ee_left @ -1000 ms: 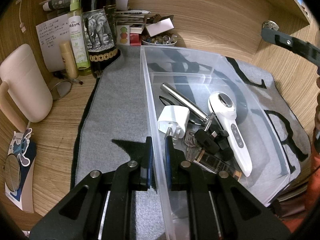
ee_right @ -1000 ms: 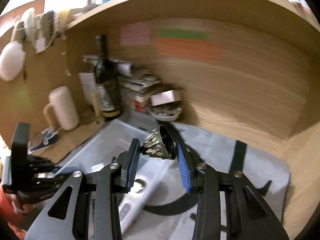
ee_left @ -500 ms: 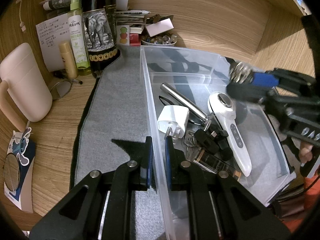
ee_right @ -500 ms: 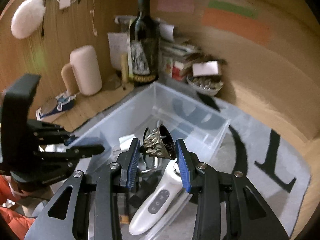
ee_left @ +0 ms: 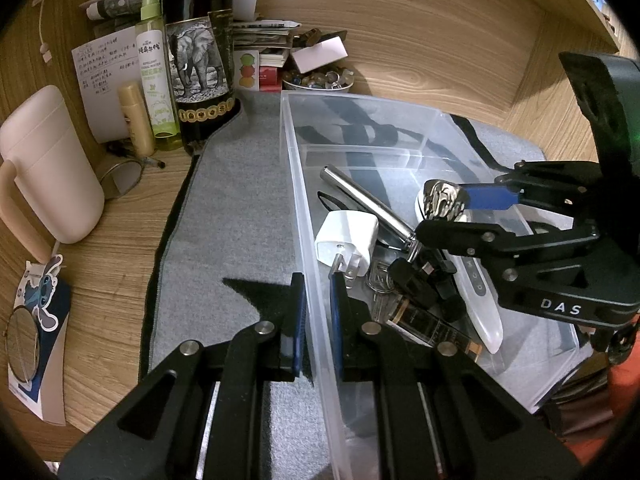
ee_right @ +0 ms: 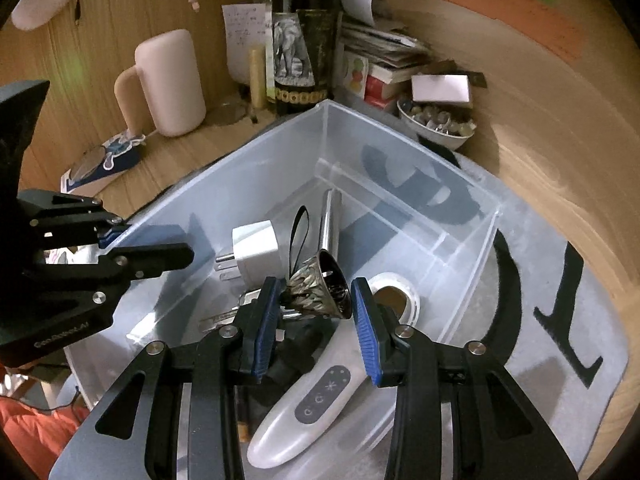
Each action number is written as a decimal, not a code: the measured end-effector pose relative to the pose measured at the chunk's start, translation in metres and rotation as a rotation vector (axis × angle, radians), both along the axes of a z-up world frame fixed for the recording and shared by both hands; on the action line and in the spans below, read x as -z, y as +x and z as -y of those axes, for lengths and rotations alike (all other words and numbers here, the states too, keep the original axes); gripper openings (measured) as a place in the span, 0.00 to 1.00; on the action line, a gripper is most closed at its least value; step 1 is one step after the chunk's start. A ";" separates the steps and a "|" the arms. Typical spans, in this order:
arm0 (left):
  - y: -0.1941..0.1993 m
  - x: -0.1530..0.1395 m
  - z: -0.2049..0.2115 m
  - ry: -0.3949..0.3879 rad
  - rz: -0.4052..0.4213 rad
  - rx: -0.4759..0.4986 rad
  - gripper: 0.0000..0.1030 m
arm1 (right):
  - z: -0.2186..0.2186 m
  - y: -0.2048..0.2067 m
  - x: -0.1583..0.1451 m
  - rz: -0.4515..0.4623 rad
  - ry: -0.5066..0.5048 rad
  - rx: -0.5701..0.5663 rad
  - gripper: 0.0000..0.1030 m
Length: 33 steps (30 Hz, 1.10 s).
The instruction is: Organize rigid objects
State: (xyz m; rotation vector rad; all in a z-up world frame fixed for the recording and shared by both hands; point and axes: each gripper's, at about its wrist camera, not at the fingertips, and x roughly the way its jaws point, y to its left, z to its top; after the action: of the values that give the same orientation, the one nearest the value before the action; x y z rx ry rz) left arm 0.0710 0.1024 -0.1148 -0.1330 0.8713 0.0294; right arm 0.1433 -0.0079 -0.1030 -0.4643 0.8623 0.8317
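A clear plastic bin (ee_left: pixel 400 112) (ee_right: pixel 400 152) lies on a grey mat. My left gripper (ee_left: pixel 318 304) (ee_right: pixel 152 246) is shut on the bin's near-left wall, one finger on each side. My right gripper (ee_right: pixel 314 304) (ee_left: pixel 448 210) is shut on a small ornate metal cup (ee_right: pixel 320 292) (ee_left: pixel 444 198) and holds it over the bin's contents. Inside lie a white plug adapter (ee_left: pixel 348 236) (ee_right: pixel 254 248), a steel tube (ee_left: pixel 360 196) (ee_right: pixel 330 224), a white handheld device (ee_right: pixel 308 404) (ee_left: pixel 478 292), keys and a dark flat piece (ee_left: pixel 432 326).
A dark wine bottle (ee_left: pixel 200 56) (ee_right: pixel 304 36), a green spray bottle (ee_left: pixel 156 68), a pale pink jug (ee_left: pixel 48 164) (ee_right: pixel 168 80), a bowl of small stones (ee_left: pixel 318 78) (ee_right: pixel 438 122), stacked papers and a round mirror (ee_left: pixel 22 346) crowd the wooden desk's back and left side.
My right gripper has come down and to the left with the cup, from above the desk's back wall to just over the things in the bin. My left gripper has kept still.
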 end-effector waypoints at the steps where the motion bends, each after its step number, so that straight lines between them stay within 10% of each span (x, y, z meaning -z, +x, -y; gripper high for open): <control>1: 0.000 0.000 0.000 0.000 0.000 0.000 0.10 | -0.001 0.000 0.000 -0.002 -0.002 -0.001 0.33; 18: -0.003 -0.001 -0.001 0.016 -0.009 -0.006 0.13 | 0.025 -0.019 -0.034 0.071 0.119 0.058 0.59; 33: -0.043 -0.074 0.016 0.063 0.214 0.004 0.78 | 0.102 -0.067 -0.098 0.273 0.302 0.265 0.88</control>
State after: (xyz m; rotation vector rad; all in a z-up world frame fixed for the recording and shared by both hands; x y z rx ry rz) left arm 0.0278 0.0868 -0.0408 -0.0740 0.6559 0.0383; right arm 0.0762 -0.1100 -0.0048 -0.1853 0.5200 0.6224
